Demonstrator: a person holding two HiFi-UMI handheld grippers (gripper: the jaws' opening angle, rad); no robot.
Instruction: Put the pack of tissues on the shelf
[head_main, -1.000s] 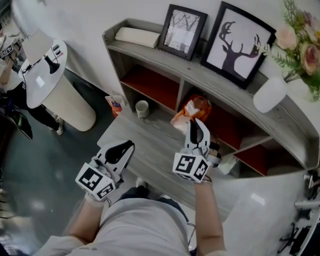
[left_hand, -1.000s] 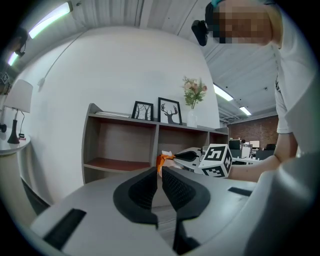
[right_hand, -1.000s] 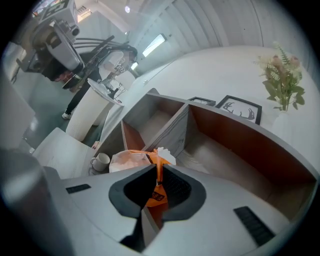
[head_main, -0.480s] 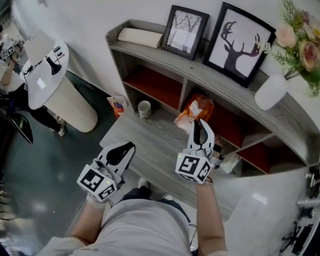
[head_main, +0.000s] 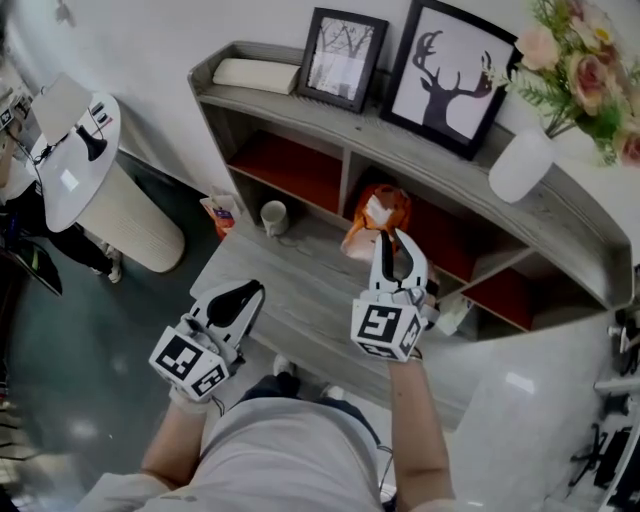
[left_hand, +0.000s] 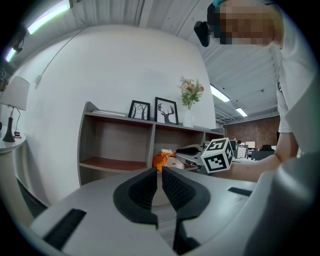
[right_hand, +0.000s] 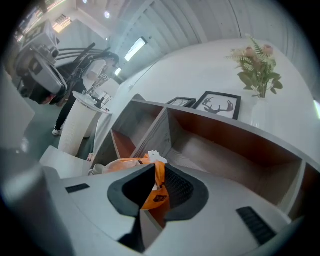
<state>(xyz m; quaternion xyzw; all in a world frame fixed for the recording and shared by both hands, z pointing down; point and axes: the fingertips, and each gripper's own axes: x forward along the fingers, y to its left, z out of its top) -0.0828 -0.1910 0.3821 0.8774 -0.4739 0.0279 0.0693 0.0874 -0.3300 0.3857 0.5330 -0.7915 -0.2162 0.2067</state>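
**Jaws opening on the pack of tissues (head_main: 372, 214) at the shelf (head_main: 400, 152)**

The right gripper's (head_main: 392, 242) jaws are opening, with the orange pack's thin edge between them and touching both pads. The pack sits at the front edge of the shelf's middle lower compartment. The left gripper (head_main: 241, 301) hangs over the counter's (head_main: 300, 290) near edge, jaws together and empty.

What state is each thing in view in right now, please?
pack of tissues: at the mouth of the middle compartment, wrapper pinched
right claw: jaws opening, wrapper between its pads
left claw: shut, empty
mug: upright
vase: upright
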